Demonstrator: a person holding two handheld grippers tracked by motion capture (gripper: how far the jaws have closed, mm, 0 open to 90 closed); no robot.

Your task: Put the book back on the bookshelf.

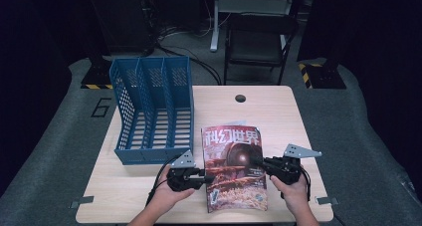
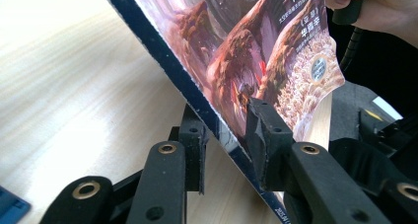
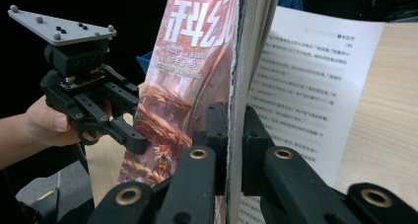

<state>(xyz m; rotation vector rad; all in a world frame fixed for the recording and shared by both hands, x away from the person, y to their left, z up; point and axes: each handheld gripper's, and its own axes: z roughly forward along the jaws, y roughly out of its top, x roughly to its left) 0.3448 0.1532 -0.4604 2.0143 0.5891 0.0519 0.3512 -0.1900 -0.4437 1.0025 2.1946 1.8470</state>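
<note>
A magazine [image 1: 233,154] with a red illustrated cover [image 2: 276,46] is held between both grippers over the near part of the wooden table [image 1: 283,116]. My left gripper [image 1: 208,177] straddles its dark spine edge. In the left gripper view [image 2: 222,120] one pad lies on the cover and the other under the spine, with the magazine tilted up off the table. My right gripper [image 1: 258,161] is shut on the opposite edge. In the right gripper view [image 3: 232,118] its jaws pinch the cover [image 3: 187,61] and most pages, while a printed inner page [image 3: 305,86] hangs free. The left gripper [image 3: 137,116] appears there too.
A blue three-slot file rack [image 1: 152,111] lies at the table's back left, openings toward me. A round cable hole [image 1: 240,98] is at the far edge. A black chair [image 1: 259,42] and dark stands are on the floor beyond.
</note>
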